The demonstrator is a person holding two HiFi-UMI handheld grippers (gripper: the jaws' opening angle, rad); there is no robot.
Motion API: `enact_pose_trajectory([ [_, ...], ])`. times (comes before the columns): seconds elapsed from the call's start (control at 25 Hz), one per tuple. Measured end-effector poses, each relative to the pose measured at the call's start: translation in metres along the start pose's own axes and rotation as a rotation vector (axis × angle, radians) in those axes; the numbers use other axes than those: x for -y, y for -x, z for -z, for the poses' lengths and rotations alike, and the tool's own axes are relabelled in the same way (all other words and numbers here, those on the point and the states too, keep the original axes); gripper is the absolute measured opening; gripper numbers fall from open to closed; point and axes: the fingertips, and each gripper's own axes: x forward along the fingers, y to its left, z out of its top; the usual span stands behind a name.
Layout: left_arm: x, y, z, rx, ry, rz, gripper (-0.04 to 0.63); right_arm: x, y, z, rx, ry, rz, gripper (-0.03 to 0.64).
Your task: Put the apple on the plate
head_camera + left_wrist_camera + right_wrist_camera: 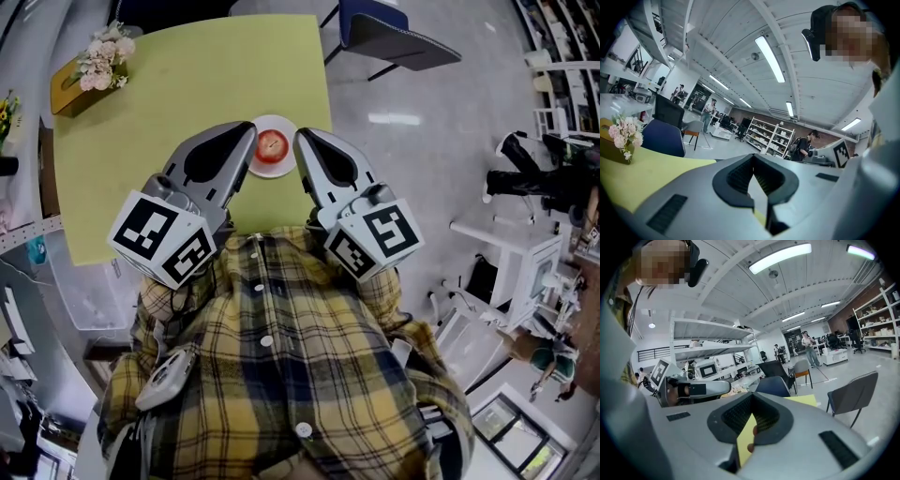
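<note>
A red apple (272, 145) sits on a small white plate (281, 171) near the front edge of the yellow-green table (169, 112). My left gripper (249, 133) is held close to my chest, its tips just left of the plate, its jaws together and empty. Just right of the plate, my right gripper (300, 139) is shut too, holding nothing. In the left gripper view the left gripper (754, 158) points level over the table. In the right gripper view the right gripper (752, 398) shows a sliver of table and apple (750, 447) through its slot.
A box of pink flowers (94, 67) stands at the table's far left corner. A blue chair (389, 37) is beyond the table's far right corner. White furniture (506, 248) is on the floor to the right. People stand far off in the room.
</note>
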Motion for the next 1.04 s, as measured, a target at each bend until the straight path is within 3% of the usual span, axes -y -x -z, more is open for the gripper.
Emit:
enact_pose_trajectory([
  [0.6, -0.005, -0.004, 0.001, -0.01, 0.005, -0.006, 0.008, 0.003, 0.0, 0.002, -0.008, -0.004, -0.001, -0.005],
  [0.84, -0.01, -0.006, -0.016, -0.037, -0.099, -0.005, 0.008, 0.006, 0.005, 0.0, -0.014, 0.006, -0.011, -0.005],
  [1.04, -0.012, -0.012, -0.012, -0.112, -0.144, 0.067, 0.008, 0.012, 0.005, 0.002, -0.009, 0.003, -0.001, -0.005],
])
